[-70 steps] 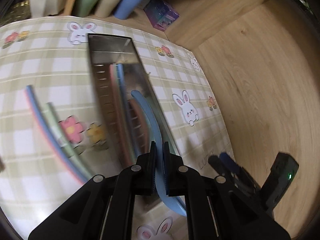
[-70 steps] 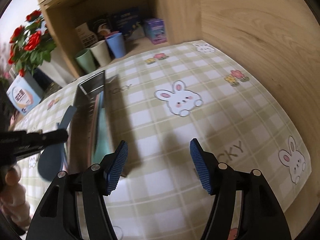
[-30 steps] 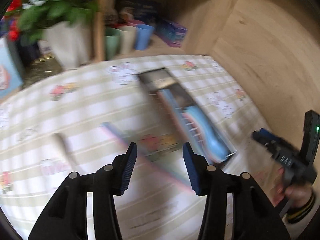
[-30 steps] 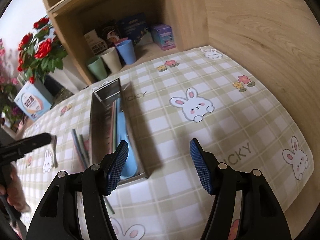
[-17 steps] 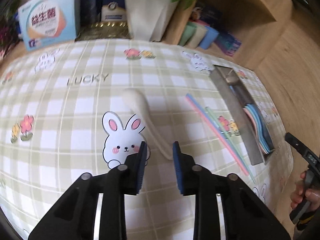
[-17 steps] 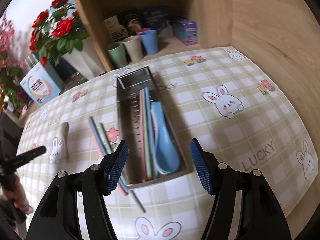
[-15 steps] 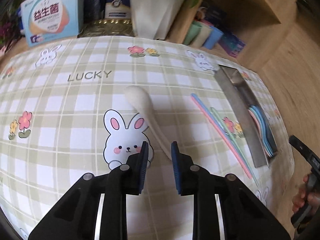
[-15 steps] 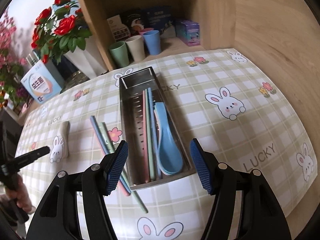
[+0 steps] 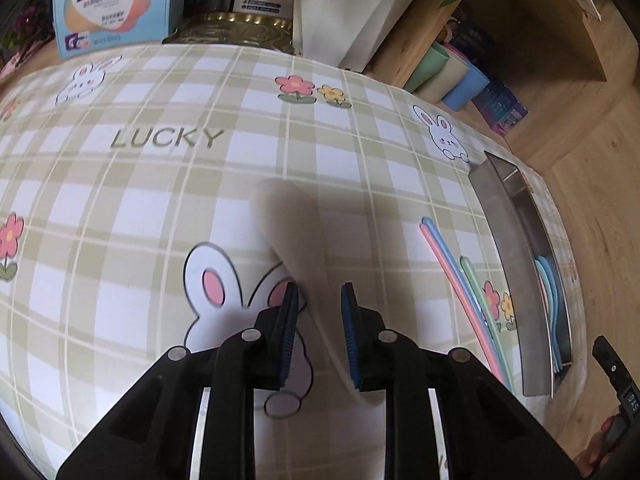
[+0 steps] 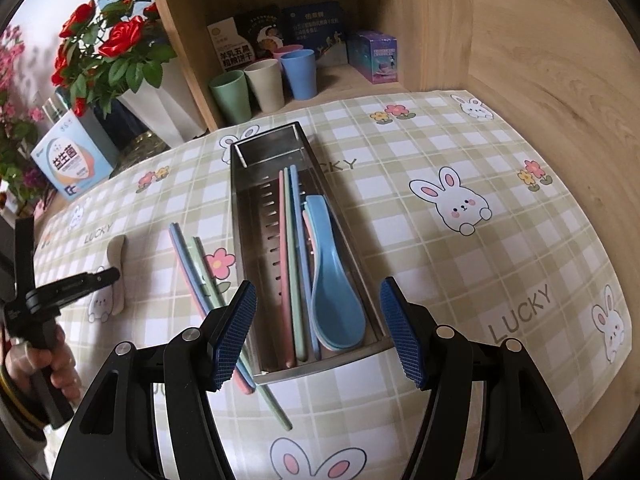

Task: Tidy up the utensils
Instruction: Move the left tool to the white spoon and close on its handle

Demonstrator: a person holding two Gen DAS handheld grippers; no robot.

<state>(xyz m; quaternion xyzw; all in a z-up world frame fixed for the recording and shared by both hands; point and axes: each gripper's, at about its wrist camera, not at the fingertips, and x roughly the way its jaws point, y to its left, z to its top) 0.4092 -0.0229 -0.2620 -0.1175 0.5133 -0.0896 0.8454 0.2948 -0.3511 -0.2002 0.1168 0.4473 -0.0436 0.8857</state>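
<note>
A beige spoon (image 9: 288, 232) lies on the checked tablecloth, and its handle runs between the pads of my left gripper (image 9: 320, 300). The jaws stand narrowly open on either side of the handle. The spoon also shows in the right wrist view (image 10: 117, 264). My right gripper (image 10: 318, 328) is open and empty, above the near end of the steel utensil tray (image 10: 244, 216). The tray holds blue spoons (image 10: 332, 276) and pink, green and blue chopsticks (image 10: 292, 256). Loose chopsticks (image 10: 192, 268) lie left of the tray.
A wooden shelf holds green, beige and blue cups (image 10: 264, 84) and small boxes (image 10: 374, 56) behind the tray. A white pot with red roses (image 10: 160, 96) and a blue box (image 10: 72, 160) stand at the back left. A wooden wall (image 10: 560, 80) bounds the right side.
My left gripper dropped the blue spoon into the tray, swung left to the beige spoon and narrowed its jaws around its handle. My right gripper moved back and left over the tray, staying open.
</note>
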